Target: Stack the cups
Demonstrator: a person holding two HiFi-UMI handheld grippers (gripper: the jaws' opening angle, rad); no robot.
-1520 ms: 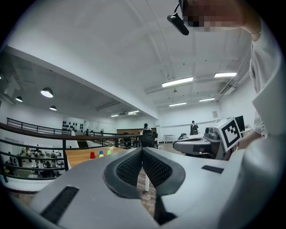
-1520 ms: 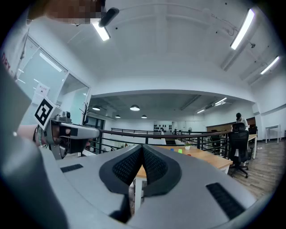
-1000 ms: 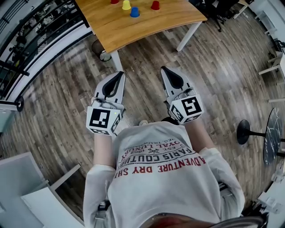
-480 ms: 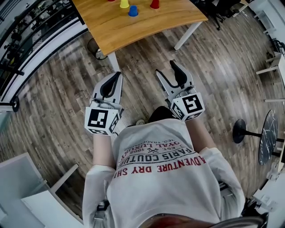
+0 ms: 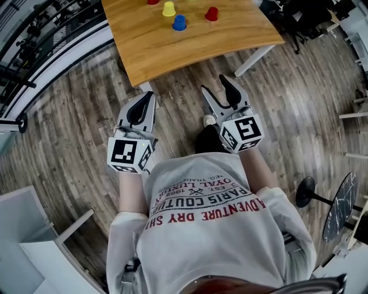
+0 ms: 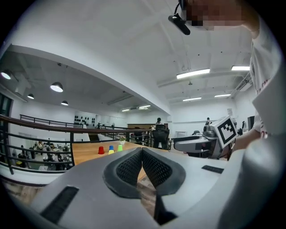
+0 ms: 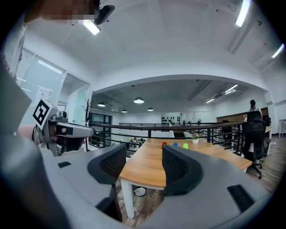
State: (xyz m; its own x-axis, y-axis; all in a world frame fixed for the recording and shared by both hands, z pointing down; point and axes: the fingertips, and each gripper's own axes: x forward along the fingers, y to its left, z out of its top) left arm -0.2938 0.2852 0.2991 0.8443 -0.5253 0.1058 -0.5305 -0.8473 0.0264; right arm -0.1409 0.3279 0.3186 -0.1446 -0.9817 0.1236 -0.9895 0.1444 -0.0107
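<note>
**Wooden table ahead, cups not yet reached**

Approach is the step in hand, by my judgement, since no cup is touched. Along the top edge of the head view the yellow cup (image 5: pixel 168 8), blue cup (image 5: pixel 179 22) and red cup (image 5: pixel 211 14) stand apart on the table (image 5: pixel 190 49) (a green cup (image 7: pixel 185 146) shows in the gripper views). Both grippers hang mid-frame over the floor, well apart from the cups. The left gripper (image 5: pixel 148 95) has its jaws pressed together, empty. The right gripper (image 5: pixel 214 85) has just been opening its jaws, which stand wide with nothing between them. The next move likely calls for carrying a gripper past the table edge and setting parted jaws around one cup.
</note>
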